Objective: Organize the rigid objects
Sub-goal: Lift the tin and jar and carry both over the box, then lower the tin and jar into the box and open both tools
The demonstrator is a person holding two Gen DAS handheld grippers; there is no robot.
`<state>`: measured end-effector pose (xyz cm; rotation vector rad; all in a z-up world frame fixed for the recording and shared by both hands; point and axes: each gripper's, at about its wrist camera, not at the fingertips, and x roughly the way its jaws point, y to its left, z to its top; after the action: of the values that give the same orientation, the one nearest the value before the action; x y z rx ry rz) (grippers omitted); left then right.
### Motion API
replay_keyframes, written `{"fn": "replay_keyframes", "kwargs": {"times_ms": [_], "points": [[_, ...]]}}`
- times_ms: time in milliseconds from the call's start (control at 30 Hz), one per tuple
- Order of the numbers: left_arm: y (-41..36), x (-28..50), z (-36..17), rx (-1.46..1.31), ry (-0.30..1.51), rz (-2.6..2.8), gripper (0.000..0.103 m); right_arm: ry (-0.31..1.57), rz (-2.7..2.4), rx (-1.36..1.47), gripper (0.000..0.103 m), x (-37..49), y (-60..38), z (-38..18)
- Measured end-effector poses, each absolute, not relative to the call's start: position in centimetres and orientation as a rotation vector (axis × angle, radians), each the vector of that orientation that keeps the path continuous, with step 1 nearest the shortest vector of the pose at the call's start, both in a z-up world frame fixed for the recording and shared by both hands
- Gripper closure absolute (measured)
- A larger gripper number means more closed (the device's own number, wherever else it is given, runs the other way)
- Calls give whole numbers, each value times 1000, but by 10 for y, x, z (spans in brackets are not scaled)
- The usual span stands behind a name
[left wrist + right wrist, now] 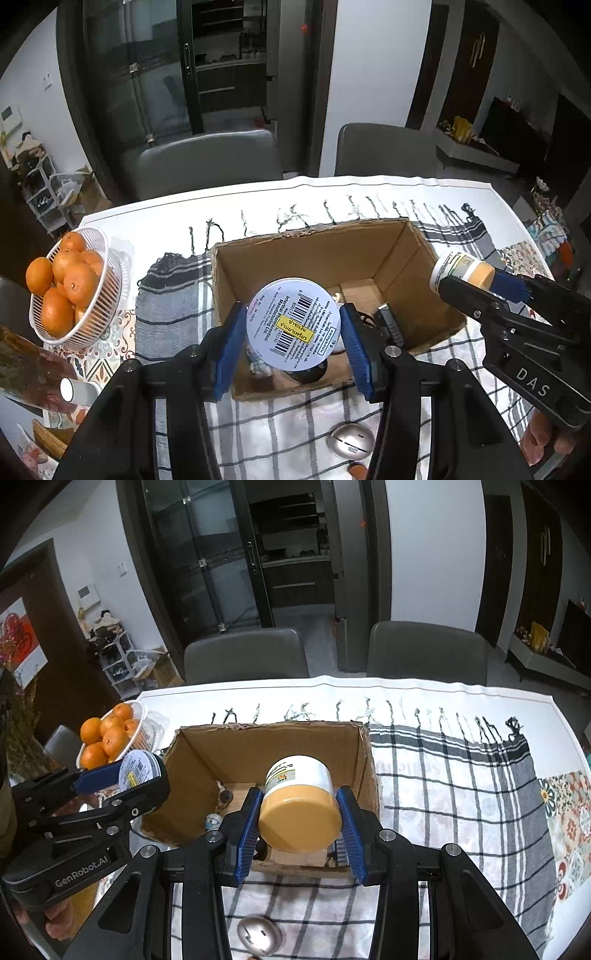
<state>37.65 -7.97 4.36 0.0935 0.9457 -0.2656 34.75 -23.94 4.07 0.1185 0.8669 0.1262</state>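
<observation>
My left gripper (293, 328) has its blue fingers (231, 345) pinching a flat round tin (293, 324), barcode label facing me, held above the near end of the cardboard box (369, 254). My right gripper (300, 812) pinches a white jar (300, 801) on its side, tan lid toward the camera, also over the box. Small items lie on the box floor, too hidden to name. Box sits on a checked cloth (443, 775) on the bench. A silver oval object (349, 439) lies nearer me. Basket of oranges (70, 288) far left.
</observation>
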Motion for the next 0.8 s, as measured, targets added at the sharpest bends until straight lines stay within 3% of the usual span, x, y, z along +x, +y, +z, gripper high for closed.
{"fn": "replay_keyframes", "kwargs": {"times_ms": [700, 800], "points": [[-82, 400, 0, 127, 1053, -239, 51, 983, 91, 105, 61, 376, -240, 0], [-79, 399, 1, 126, 1041, -232, 48, 974, 92, 85, 54, 376, -237, 1]]}}
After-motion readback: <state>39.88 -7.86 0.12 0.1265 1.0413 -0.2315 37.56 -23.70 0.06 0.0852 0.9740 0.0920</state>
